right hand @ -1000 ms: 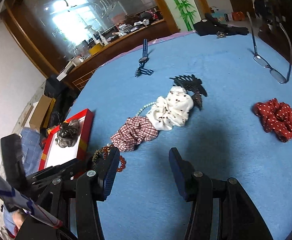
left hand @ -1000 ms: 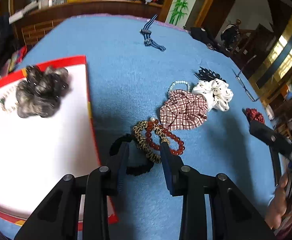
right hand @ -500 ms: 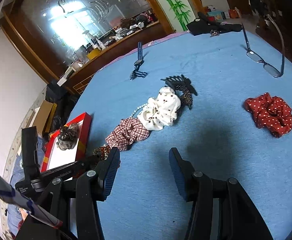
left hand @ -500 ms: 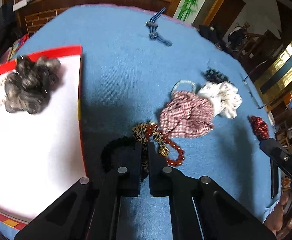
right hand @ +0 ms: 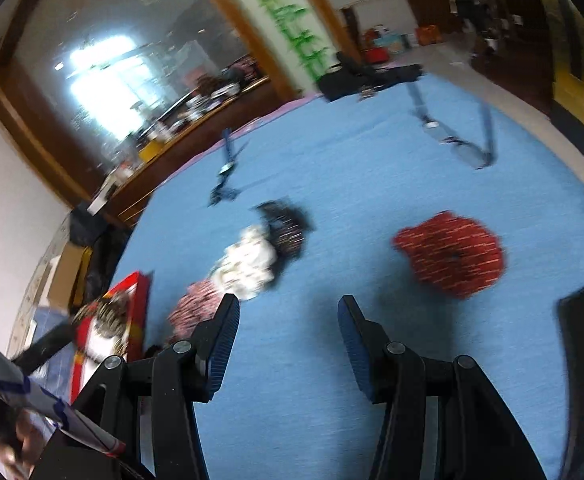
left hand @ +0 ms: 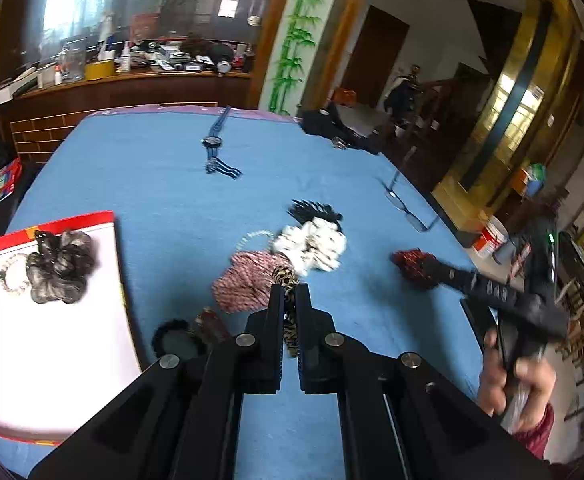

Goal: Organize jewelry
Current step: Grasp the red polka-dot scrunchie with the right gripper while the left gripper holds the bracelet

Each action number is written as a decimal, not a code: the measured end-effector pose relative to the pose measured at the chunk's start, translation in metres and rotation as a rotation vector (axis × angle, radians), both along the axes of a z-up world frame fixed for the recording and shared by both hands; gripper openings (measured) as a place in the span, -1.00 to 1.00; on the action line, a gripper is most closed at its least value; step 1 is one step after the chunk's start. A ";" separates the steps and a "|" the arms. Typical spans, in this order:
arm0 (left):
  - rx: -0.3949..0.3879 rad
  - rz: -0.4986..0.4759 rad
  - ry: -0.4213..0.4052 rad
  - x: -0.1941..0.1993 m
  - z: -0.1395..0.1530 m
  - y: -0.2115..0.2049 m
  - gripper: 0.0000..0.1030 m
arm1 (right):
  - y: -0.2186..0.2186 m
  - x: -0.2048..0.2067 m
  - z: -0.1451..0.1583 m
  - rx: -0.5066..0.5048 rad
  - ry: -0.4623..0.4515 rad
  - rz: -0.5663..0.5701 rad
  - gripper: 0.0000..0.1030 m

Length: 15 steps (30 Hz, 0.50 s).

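Left wrist view shows the leopard-print scrunchie (left hand: 288,300) pinched in the closed left tool (left hand: 288,312) above the blue worktop (left hand: 152,184), red tray (left hand: 52,340) holding two pieces, several left, right tool (right hand: 288,320) open, empty.

Daylight enters from a window (left hand: 76,4) at the upper left of the left wrist view; in the right wrist view the same window (right hand: 108,88) is overexposed, a white glare patch. The blue table cloth (left hand: 152,184) is evenly lit, with soft dark shadows at the lower middle under the black fingers. The right wrist picture is strongly blurred by motion, and the red scrunchie (right hand: 452,256) is smeared. The left wrist picture is sharper, blurred only at the right edge. Both views curve at the edges, with black corners.
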<state>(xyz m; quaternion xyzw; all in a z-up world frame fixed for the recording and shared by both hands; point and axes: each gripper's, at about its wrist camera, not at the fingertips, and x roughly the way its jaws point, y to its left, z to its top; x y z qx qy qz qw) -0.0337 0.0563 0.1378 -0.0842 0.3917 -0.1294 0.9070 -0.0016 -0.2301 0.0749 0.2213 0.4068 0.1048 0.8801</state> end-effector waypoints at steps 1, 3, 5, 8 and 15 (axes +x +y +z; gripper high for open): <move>0.006 -0.004 0.002 -0.001 -0.002 -0.004 -0.91 | -0.008 0.000 0.000 -0.007 0.003 -0.025 0.07; 0.014 -0.010 0.006 -0.003 -0.007 -0.012 -0.91 | -0.029 0.004 -0.001 -0.049 0.024 -0.096 0.12; 0.020 -0.013 0.009 -0.006 -0.013 -0.015 -0.91 | -0.046 0.008 -0.004 -0.057 0.047 -0.148 0.15; 0.046 -0.018 0.013 -0.009 -0.023 -0.025 -0.91 | -0.061 0.020 -0.011 -0.093 0.087 -0.195 0.34; 0.057 -0.027 0.037 -0.012 -0.038 -0.033 -0.91 | -0.056 0.054 -0.037 -0.147 0.168 -0.170 0.47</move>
